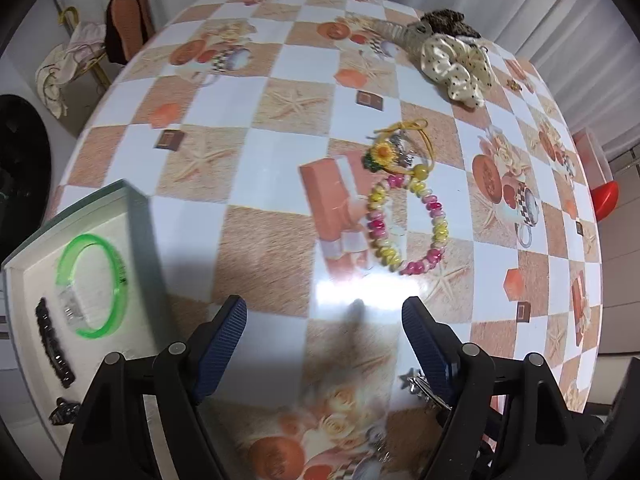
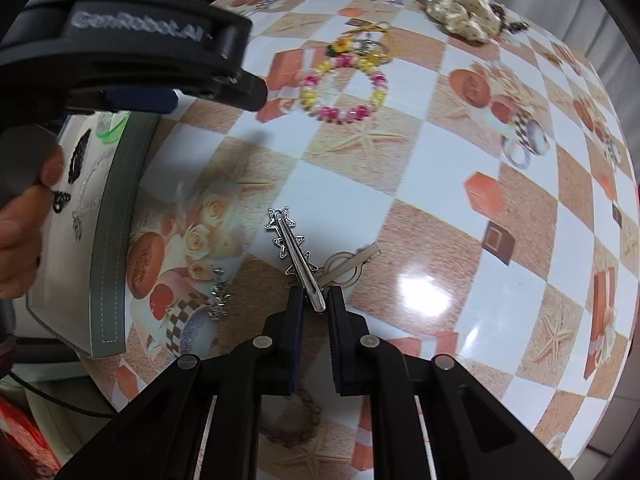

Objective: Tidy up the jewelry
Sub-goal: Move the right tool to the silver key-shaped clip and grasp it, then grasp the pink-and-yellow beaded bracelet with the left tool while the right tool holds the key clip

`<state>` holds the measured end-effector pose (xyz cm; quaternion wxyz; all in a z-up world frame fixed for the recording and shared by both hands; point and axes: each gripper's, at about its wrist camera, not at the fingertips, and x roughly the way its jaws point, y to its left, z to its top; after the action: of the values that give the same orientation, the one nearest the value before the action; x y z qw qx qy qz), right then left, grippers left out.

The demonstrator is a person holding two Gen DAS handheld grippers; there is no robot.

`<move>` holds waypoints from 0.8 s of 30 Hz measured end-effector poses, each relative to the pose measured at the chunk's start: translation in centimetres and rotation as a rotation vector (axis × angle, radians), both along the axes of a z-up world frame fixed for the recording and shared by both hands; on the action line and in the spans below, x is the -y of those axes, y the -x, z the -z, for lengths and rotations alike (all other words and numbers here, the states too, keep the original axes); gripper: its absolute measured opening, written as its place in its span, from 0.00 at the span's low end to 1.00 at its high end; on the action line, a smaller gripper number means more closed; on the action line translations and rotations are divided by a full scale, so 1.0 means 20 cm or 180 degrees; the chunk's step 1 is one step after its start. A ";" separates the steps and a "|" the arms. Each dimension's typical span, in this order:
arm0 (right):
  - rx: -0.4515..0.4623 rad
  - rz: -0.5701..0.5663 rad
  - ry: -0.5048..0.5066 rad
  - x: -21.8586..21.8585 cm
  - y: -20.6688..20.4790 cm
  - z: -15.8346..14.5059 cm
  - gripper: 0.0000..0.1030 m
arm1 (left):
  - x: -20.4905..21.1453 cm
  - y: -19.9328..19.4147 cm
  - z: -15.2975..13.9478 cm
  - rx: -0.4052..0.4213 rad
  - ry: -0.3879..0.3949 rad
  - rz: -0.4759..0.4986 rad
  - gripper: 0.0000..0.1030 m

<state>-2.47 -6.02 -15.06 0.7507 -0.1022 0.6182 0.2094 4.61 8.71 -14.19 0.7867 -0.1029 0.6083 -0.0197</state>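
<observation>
My right gripper [image 2: 315, 298] is shut on the near end of a silver hair clip with stars [image 2: 291, 249], which points away over the table. My left gripper [image 1: 324, 322] is open and empty above the table; its body [image 2: 132, 52] shows in the right wrist view over the tray. A grey-rimmed jewelry tray [image 1: 138, 216] at the left holds a green bangle [image 1: 94, 284], a black chain [image 1: 54, 346] and a small black piece [image 1: 64, 410]. A pink and yellow bead bracelet with a sunflower charm [image 1: 406, 220] lies ahead of the left gripper, also in the right wrist view [image 2: 344, 80].
A cream dotted scrunchie [image 1: 454, 66] and a dark one [image 1: 448, 20] lie at the table's far right. A beige clip [image 2: 348, 266] lies under the silver clip. A small silver charm [image 2: 219, 292] and a brown chain [image 2: 296, 424] lie near the right gripper. The tray also appears in the right wrist view [image 2: 116, 216].
</observation>
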 end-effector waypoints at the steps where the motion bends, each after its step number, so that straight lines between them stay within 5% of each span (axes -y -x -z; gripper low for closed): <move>1: -0.0010 0.0032 -0.0018 0.02 -0.01 0.00 0.12 | 0.01 -0.01 0.01 -0.0005 -0.0001 0.0011 0.76; 17: -0.0087 0.0526 -0.0336 0.34 -0.13 -0.11 0.11 | 0.20 -0.25 0.12 0.0004 -0.0276 0.0104 0.70; 19: -0.0090 0.0593 -0.0361 0.37 -0.13 -0.12 0.11 | 0.22 -0.24 0.11 0.0054 -0.0373 0.0159 0.59; 23: -0.0125 0.0742 -0.0400 0.42 -0.16 -0.13 0.11 | 0.25 -0.24 0.09 0.0117 -0.0320 0.0283 0.15; 24: -0.0137 0.0783 -0.0405 0.42 -0.16 -0.13 0.11 | 0.24 -0.24 0.09 0.0113 -0.0272 0.0277 0.15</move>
<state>0.72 -14.44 -12.45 0.7622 0.0266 0.6275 0.1567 9.43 3.85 -15.93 0.7994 -0.0423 0.5985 -0.0297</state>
